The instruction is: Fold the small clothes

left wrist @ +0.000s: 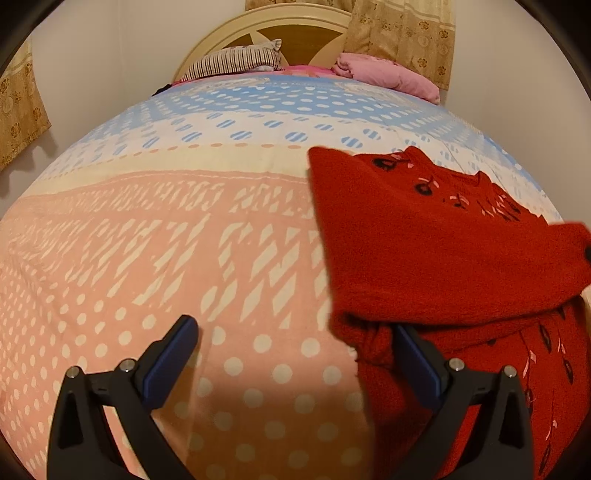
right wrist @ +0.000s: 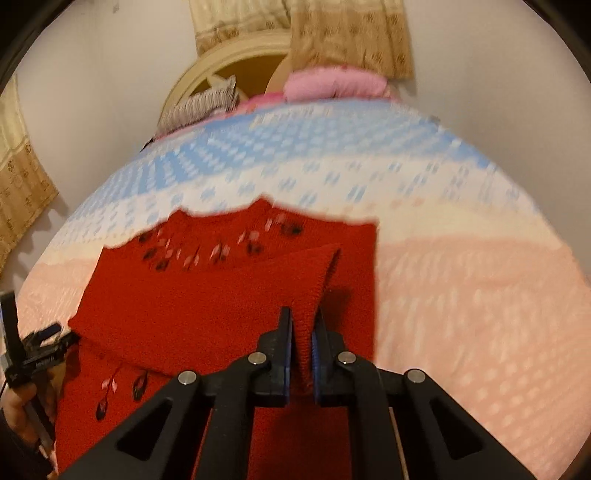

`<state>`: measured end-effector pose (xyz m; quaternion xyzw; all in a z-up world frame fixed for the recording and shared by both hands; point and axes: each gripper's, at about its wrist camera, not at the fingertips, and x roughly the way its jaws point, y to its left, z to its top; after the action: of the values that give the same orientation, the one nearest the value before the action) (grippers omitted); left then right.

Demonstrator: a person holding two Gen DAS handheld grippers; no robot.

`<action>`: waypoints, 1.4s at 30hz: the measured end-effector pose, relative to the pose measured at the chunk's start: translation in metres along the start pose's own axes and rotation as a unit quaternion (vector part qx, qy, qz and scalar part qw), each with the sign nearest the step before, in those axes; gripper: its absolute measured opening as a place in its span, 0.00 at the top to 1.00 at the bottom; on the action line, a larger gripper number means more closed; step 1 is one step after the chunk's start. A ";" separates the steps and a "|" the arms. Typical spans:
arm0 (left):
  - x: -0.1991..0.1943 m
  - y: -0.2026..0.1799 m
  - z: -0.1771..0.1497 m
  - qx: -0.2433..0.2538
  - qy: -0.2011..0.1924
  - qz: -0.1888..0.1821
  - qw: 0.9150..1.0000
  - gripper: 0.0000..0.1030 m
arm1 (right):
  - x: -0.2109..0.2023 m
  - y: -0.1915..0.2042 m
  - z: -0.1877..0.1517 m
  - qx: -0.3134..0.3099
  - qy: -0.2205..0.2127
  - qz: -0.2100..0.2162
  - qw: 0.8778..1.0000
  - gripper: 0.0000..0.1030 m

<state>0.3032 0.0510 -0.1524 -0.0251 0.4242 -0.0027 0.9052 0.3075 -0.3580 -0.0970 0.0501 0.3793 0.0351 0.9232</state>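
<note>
Right gripper (right wrist: 303, 339) is clamped on the ribbed cuff of the sleeve (right wrist: 221, 295), jaws narrow with red knit pinched between the blue pads. Left gripper (left wrist: 291, 354) stands wide and holds nothing; its right finger (left wrist: 417, 362) lies against or just beside the near edge of the sweater (left wrist: 443, 258), and contact cannot be confirmed. The sweater lies flat on the bedspread (left wrist: 147, 258), neckline toward the headboard (left wrist: 273, 33), embroidered front up. The sleeve is lifted and drawn across the body, forming a raised band over the chest. Step in hand, by judgement: the sleeve fold, with the cuff being carried inward over the torso. The right wrist view is blurred, consistent with motion. Next move calls for lowering the cuff onto the body so that the sleeve lies flat and inside the garment outline, then parting the jaws and lifting clear without dragging the knit. The left gripper is placed to steady the edge if the fabric shifts. The knit looks thick and soft, so a bulge at the fold line is likely unless the sleeve is laid down smoothly. Remaining folds appear not yet done.
</note>
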 end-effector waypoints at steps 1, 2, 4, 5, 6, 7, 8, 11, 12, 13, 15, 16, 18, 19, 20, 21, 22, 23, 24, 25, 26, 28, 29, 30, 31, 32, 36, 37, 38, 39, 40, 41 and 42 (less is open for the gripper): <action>0.000 0.000 0.000 0.000 0.000 0.000 1.000 0.00 | -0.001 -0.002 0.003 0.001 -0.001 0.000 1.000 0.93; 0.000 0.000 0.000 0.000 0.001 -0.001 1.000 0.00 | 0.006 -0.004 0.004 0.001 0.015 0.013 1.000 0.93; 0.000 0.000 0.000 -0.003 0.001 -0.002 1.000 0.00 | 0.016 -0.006 0.004 -0.001 0.026 -0.007 1.000 0.92; -0.001 0.000 -0.001 -0.003 0.000 -0.003 1.000 0.00 | 0.026 -0.009 0.000 -0.004 0.035 -0.024 0.999 0.91; -0.001 0.000 -0.001 -0.002 -0.002 -0.003 1.000 0.00 | 0.030 -0.011 -0.001 -0.004 0.043 -0.022 0.999 0.84; -0.003 0.000 -0.001 -0.001 -0.007 -0.005 1.000 0.00 | 0.041 -0.014 -0.005 -0.001 0.068 -0.021 0.997 0.64; -0.007 0.002 -0.001 -0.003 -0.008 -0.010 1.000 0.00 | 0.043 -0.017 -0.007 0.002 0.075 -0.027 0.997 0.52; -0.030 0.010 -0.008 -0.018 -0.036 -0.006 0.999 0.00 | 0.028 -0.021 -0.010 0.010 0.053 -0.027 0.998 0.44; -0.039 0.012 -0.011 -0.020 -0.052 0.004 0.998 0.00 | 0.019 -0.019 -0.008 0.001 0.040 -0.036 0.999 0.44; -0.048 0.012 -0.011 -0.018 -0.069 0.012 0.997 0.00 | 0.014 -0.016 -0.007 -0.007 0.030 -0.036 0.999 0.44; -0.055 0.013 -0.005 -0.022 -0.082 0.012 0.996 0.00 | 0.004 -0.007 -0.001 -0.024 0.007 -0.017 1.000 0.44; -0.055 0.011 0.002 -0.025 -0.087 0.008 0.996 0.00 | 0.002 -0.002 0.002 -0.030 0.004 -0.001 1.000 0.44; -0.047 0.007 0.011 -0.022 -0.078 0.005 0.997 0.00 | 0.011 0.007 0.006 -0.033 0.016 0.027 0.999 0.44; -0.039 0.004 0.015 -0.018 -0.070 0.013 0.997 0.00 | 0.017 0.008 0.005 -0.027 0.023 0.040 0.999 0.44; -0.031 0.001 0.017 -0.013 -0.063 0.024 0.998 0.00 | 0.027 0.009 0.004 -0.019 0.036 0.058 0.997 0.44; -0.023 -0.001 0.017 -0.007 -0.053 0.034 0.998 0.00 | 0.038 0.007 0.000 -0.012 0.051 0.064 0.997 0.44; -0.014 -0.003 0.016 0.001 -0.041 0.044 0.998 0.00 | 0.042 0.007 -0.005 -0.009 0.059 0.059 0.996 0.44; -0.007 -0.003 0.013 0.007 -0.031 0.049 0.998 0.00 | 0.050 0.004 -0.012 -0.005 0.072 0.049 0.996 0.44; -0.002 -0.003 0.010 0.008 -0.024 0.046 0.999 0.00 | 0.052 0.002 -0.018 -0.005 0.075 0.049 0.996 0.44; 0.000 0.001 0.008 0.002 -0.017 0.035 0.999 0.00 | 0.049 0.001 -0.024 -0.017 0.064 0.051 0.996 0.44; 0.000 0.005 0.008 -0.007 -0.014 0.026 1.000 0.00 | 0.047 0.003 -0.028 -0.028 0.060 0.047 0.997 0.44; 0.004 0.009 0.008 -0.018 -0.007 0.018 1.000 0.00 | 0.045 0.004 -0.032 -0.043 0.062 0.041 0.996 0.44; 0.004 0.009 0.007 -0.019 -0.007 0.018 1.000 0.00 | 0.045 0.004 -0.031 -0.044 0.063 0.039 0.996 0.44; 0.003 0.008 0.007 -0.018 -0.009 0.019 1.000 0.00 | 0.046 0.002 -0.031 -0.044 0.065 0.039 0.996 0.44; 0.002 0.006 0.006 -0.014 -0.013 0.024 1.000 0.00 | 0.047 0.002 -0.030 -0.044 0.067 0.038 0.996 0.43; 0.000 0.005 0.006 -0.011 -0.016 0.029 0.999 0.00 | 0.049 0.002 -0.030 -0.047 0.068 0.037 0.996 0.42; -0.010 0.000 0.002 -0.001 -0.034 0.046 0.998 0.00 | 0.050 -0.002 -0.028 -0.032 0.067 0.049 0.996 0.38; -0.012 0.000 0.001 0.000 -0.037 0.047 0.998 0.00 | 0.048 -0.002 -0.029 -0.032 0.065 0.049 0.996 0.38; -0.014 0.001 0.000 0.001 -0.040 0.048 0.998 0.00 | 0.046 -0.002 -0.030 -0.034 0.061 0.050 0.996 0.38; -0.015 0.001 0.000 0.002 -0.043 0.048 0.998 0.00 | 0.045 -0.002 -0.031 -0.034 0.059 0.051 0.996 0.38; -0.016 0.001 0.000 0.000 -0.045 0.048 0.998 0.00 | 0.045 -0.001 -0.031 -0.033 0.058 0.051 0.996 0.38; -0.017 0.001 0.000 0.000 -0.046 0.047 0.998 0.00 | 0.043 -0.002 -0.031 -0.032 0.056 0.052 0.997 0.38; -0.017 0.001 0.000 0.001 -0.047 0.048 0.998 0.00 | 0.040 -0.002 -0.031 -0.029 0.052 0.054 0.997 0.38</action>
<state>0.2922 0.0526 -0.1394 -0.0045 0.3819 0.0414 0.9233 0.3141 -0.3539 -0.1474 0.0414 0.4228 0.0986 0.8999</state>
